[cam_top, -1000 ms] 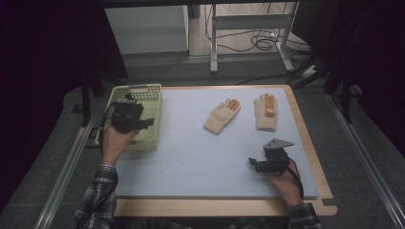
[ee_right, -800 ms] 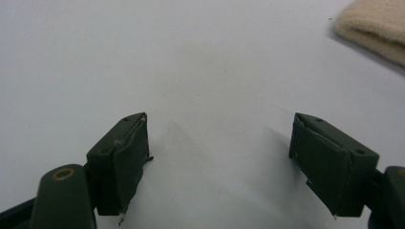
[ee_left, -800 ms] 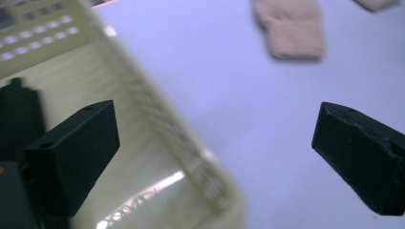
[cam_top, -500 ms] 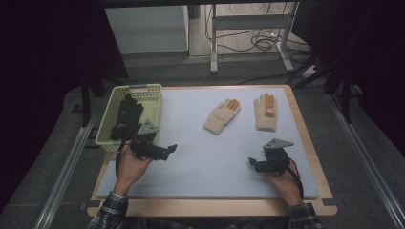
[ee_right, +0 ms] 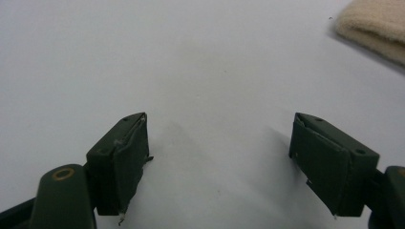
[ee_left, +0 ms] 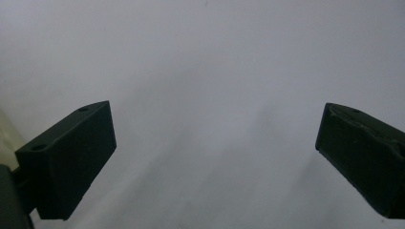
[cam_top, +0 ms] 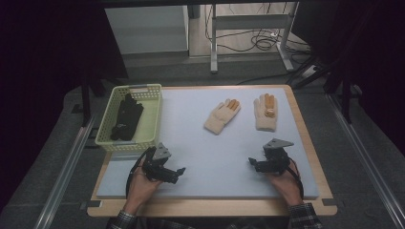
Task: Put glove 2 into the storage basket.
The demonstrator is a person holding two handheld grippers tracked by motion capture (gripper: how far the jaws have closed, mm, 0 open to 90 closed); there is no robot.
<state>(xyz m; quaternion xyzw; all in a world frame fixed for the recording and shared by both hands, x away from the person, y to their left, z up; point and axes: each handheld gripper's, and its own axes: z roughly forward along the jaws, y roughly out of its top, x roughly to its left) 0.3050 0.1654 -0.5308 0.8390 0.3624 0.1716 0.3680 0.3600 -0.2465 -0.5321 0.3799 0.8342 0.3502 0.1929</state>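
Note:
A pair of black gloves lies in the pale green basket at the left of the table. Two cream gloves with orange fingertips lie on the mat, one at the middle and one to its right. My left gripper sits low over the mat in front of the basket; its jaws have just been opening and stand open with nothing between them. My right gripper rests open near the front right, empty, with a cream glove cuff beyond it.
A light grey-blue mat covers the wooden table. Dark floor, metal rails and a desk frame with cables lie beyond the far edge.
My left hand has come away from over the basket, moving toward the near edge and down onto the mat. The black gloves stay in the basket. The right hand has not moved.

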